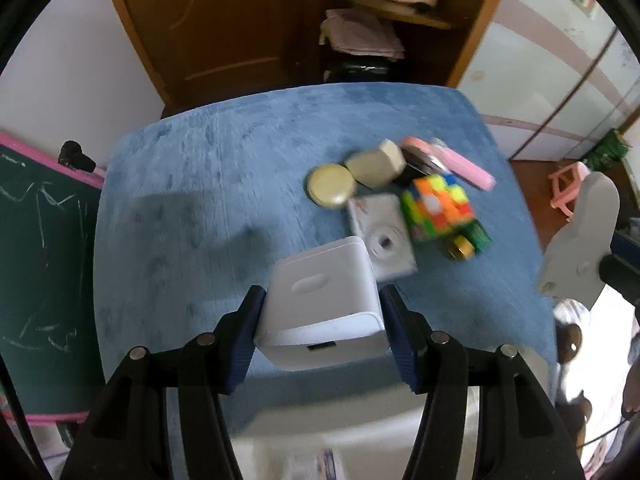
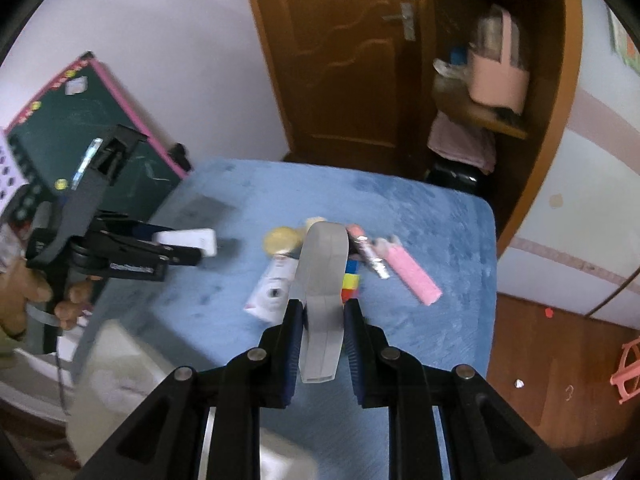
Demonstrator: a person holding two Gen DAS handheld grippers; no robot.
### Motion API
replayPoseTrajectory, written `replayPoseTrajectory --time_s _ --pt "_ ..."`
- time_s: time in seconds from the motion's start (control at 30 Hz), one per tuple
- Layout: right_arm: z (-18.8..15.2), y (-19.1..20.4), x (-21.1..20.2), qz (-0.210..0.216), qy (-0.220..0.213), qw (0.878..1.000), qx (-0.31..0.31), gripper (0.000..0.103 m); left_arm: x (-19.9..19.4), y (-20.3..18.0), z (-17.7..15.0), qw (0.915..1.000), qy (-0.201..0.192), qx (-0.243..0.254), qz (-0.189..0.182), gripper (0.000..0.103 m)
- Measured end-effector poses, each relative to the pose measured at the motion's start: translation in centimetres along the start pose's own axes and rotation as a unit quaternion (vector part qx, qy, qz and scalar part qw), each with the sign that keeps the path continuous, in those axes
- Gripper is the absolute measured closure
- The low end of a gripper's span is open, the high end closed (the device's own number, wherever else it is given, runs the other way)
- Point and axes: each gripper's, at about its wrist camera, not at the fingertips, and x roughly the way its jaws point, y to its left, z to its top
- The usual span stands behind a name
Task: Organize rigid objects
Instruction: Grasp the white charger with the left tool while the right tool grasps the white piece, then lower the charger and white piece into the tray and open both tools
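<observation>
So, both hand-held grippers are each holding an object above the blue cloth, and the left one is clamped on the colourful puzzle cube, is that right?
Not quite. The left hand-held gripper is clamped on a white box, as the left wrist view shows; the colourful puzzle cube lies on the blue cloth. The right hand-held gripper does hold an object, a grey curved piece.
</observation>
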Motion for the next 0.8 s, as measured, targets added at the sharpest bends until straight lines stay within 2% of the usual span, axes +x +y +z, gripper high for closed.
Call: replayPoseTrajectory --time_s 0.23,0.4,0.53,0.67,0.8 --pt "-2.3 6.3 -6.6 0.024 -0.016 0.999 -0.019 0.082 -5.2 -1.3 -5.8 0.9996 -0.004 -0.002 -0.029 0.042" --pt "-5.1 10.2 -8.8 0.02 -0.002 1.0 0.0 0.082 -7.7 -2.4 -10.5 0.9993 -0.022 0.023 -0.02 0.042" --pt "-8.0 13.1 -9.5 0.011 0.017 1.0 0.009 0.082 -7.9 -2.7 -13.6 0.9984 -0.016 0.045 -0.029 0.042" --pt "-10.7 15.3 -9.5 0.006 0.042 0.999 0.022 0.082 -7.1 -3.0 -16.3 0.997 -0.017 0.075 -0.012 0.042" --pt "-13.1 16.5 -8.6 -0.004 0.065 0.997 0.038 0.082 -5.4 -2.5 -18.1 0.9964 0.004 0.08 -0.029 0.042"
